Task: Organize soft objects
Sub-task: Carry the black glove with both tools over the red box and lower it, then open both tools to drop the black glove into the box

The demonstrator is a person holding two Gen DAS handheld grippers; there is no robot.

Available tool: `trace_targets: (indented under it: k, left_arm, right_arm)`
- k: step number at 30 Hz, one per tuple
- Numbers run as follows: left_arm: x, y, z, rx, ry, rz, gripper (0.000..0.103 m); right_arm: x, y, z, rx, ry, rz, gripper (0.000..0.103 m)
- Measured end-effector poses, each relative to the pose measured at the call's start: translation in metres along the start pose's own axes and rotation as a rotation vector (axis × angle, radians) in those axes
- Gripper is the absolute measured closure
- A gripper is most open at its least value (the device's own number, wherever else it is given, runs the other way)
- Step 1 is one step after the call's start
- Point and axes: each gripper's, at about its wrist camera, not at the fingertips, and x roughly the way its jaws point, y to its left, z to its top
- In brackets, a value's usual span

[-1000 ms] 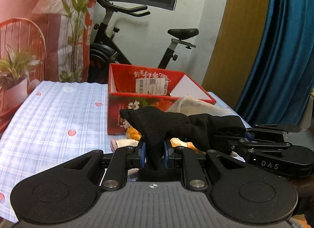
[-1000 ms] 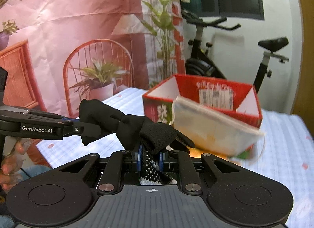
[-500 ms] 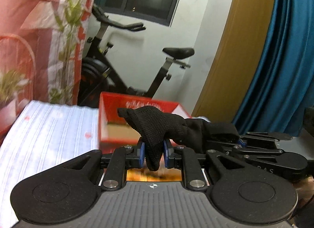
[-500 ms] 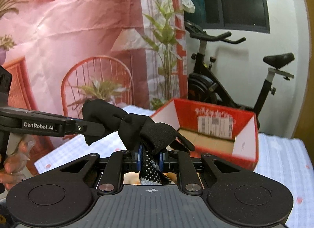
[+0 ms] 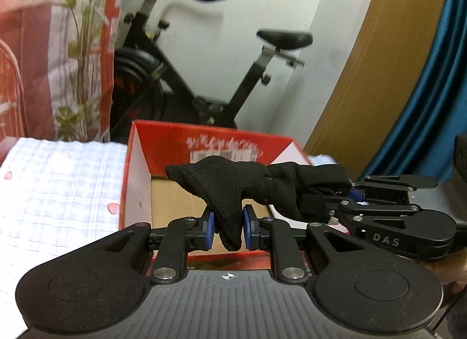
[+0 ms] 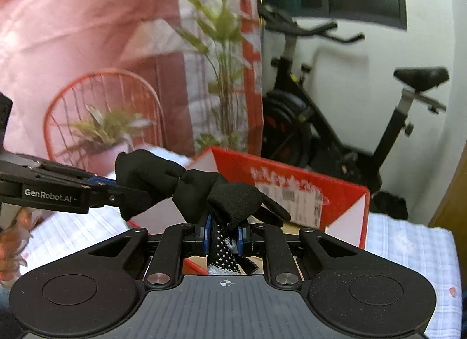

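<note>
Above the box: a black knitted glove (image 5: 230,181) hangs stretched between the two grippers, over the open red cardboard box (image 5: 140,164) at the middle of the left wrist frame.
Left gripper (image 5: 228,229): fingers clamped on one end of the glove, lower middle of its own view; a tip of fabric droops below the blue pads (image 5: 208,228).
Right gripper (image 6: 223,237): fingers pressed together on the other end, where white dots show on the fabric; lower middle of its view.
Box: brown floor bare where visible, white label on the far inner wall.
Cloth: pale checked tablecloth (image 5: 58,181) under the box, left of frame.
Background: exercise bike (image 5: 181,76) behind the box, upper middle; blue curtain (image 5: 432,99) at right.
</note>
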Motion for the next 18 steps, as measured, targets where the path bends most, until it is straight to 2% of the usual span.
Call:
trace_targets:
  k: [7, 14, 18]
  left_arm:
    - [0.039, 0.014, 0.005, -0.002, 0.071, 0.02, 0.083]
    - [0.054, 0.02, 0.007, 0.002, 0.096, 0.055, 0.083]
    - [0.054, 0.019, 0.008, 0.022, 0.093, 0.095, 0.073]
  right_arm:
    - [0.053, -0.021, -0.012, 0.006, 0.111, -0.009, 0.087]
    - [0.08, -0.034, -0.017, 0.041, 0.188, -0.021, 0.083]
    - [0.086, -0.043, -0.022, 0.092, 0.221, -0.069, 0.076]
